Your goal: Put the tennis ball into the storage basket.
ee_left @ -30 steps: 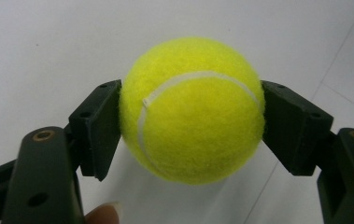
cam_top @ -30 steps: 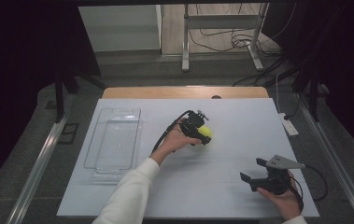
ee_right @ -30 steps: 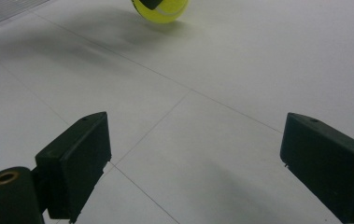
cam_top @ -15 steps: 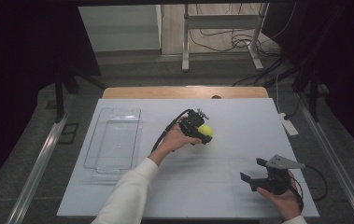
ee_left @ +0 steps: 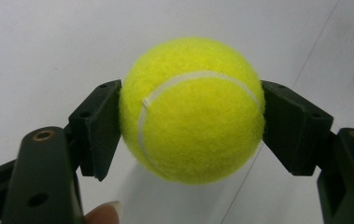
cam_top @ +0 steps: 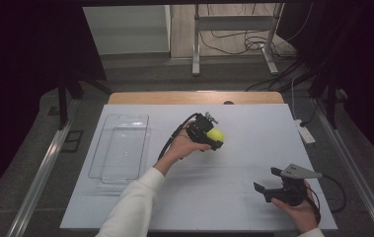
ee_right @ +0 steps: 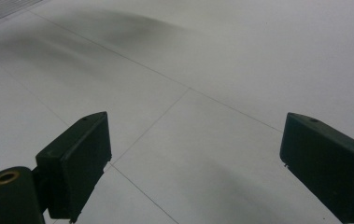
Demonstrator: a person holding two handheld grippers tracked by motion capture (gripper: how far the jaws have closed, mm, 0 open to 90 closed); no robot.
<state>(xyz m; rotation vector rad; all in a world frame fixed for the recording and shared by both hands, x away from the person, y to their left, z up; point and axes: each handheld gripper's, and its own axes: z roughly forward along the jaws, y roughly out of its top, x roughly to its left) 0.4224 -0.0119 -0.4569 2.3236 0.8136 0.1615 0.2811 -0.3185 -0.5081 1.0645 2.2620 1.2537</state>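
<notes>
The big white flat desk (cam_top: 224,197) takes up most of the high view; thin lines cross its top; a brown wooden edge shows at its far side.

A clear see-through plastic tray (cam_top: 120,148) lies on the left part of the desk; it is long and has low walls; it sits well apart from both hands.

An arm in a white sleeve (cam_top: 135,207) comes up from the bottom of the high view; the left hand (cam_top: 182,147) holds the black left gripper (cam_top: 213,136) near the middle of the desk; a black cable loops back from it.

The right hand (cam_top: 300,210) holds the black right gripper (cam_top: 268,180) near the front right of the desk; a grey three-cornered plate sits on top of it; in the right gripper view its jaws stand wide apart with bare white desk between them.

The fuzzy yellow tennis ball (ee_left: 193,109) with a white curved seam sits between the jaws of the left gripper; both jaws press on its sides; in the high view the ball is near the middle of the desk, right of the tray; I cannot tell if it rests on the desk; a fingertip (ee_left: 104,212) peeks in at the bottom of the left gripper view.
</notes>
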